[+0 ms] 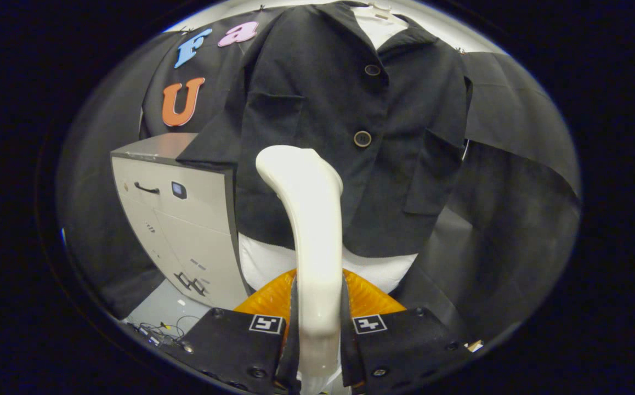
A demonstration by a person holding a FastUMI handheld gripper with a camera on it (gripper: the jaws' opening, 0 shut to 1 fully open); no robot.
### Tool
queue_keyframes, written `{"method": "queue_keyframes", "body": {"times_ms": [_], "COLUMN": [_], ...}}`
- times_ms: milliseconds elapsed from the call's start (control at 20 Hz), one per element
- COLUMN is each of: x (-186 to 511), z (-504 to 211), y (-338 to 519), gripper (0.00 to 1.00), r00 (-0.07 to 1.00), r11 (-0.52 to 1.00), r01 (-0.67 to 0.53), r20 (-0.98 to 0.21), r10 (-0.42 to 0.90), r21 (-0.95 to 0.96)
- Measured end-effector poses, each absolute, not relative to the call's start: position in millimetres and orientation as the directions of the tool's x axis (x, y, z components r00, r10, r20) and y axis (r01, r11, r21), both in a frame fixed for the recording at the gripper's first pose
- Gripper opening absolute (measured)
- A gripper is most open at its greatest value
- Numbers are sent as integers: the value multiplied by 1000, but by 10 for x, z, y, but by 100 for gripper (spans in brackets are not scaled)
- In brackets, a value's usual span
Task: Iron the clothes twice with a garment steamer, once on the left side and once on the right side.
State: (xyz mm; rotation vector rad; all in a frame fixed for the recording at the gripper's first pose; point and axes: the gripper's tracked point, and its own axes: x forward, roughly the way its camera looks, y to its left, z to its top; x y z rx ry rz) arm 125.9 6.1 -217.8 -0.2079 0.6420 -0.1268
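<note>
Black jacket [345, 137] hangs just beyond the cream steamer [309, 219], whose handle the gripper [317, 329] jaws pinch from both sides; a loose pinch could let the steamer twist off-line.

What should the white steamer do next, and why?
Probably lift the white plastic garment steamer, clamped between the gripper fingers, up one front side of the black buttoned jacket. Its head sits low near the hem, so most fabric lies above.
</note>
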Motion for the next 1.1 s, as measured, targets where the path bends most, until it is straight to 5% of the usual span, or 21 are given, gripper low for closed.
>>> {"method": "queue_keyframes", "body": {"times_ms": [750, 1100], "x": [834, 793], "z": [-2836, -2240], "y": [-105, -332], "gripper": [33, 33], "r00": [690, 753], "r11": [971, 983], "r01": [-4, 88], "r20": [-704, -635], "r10": [-171, -171], "r21": [-239, -160]}}
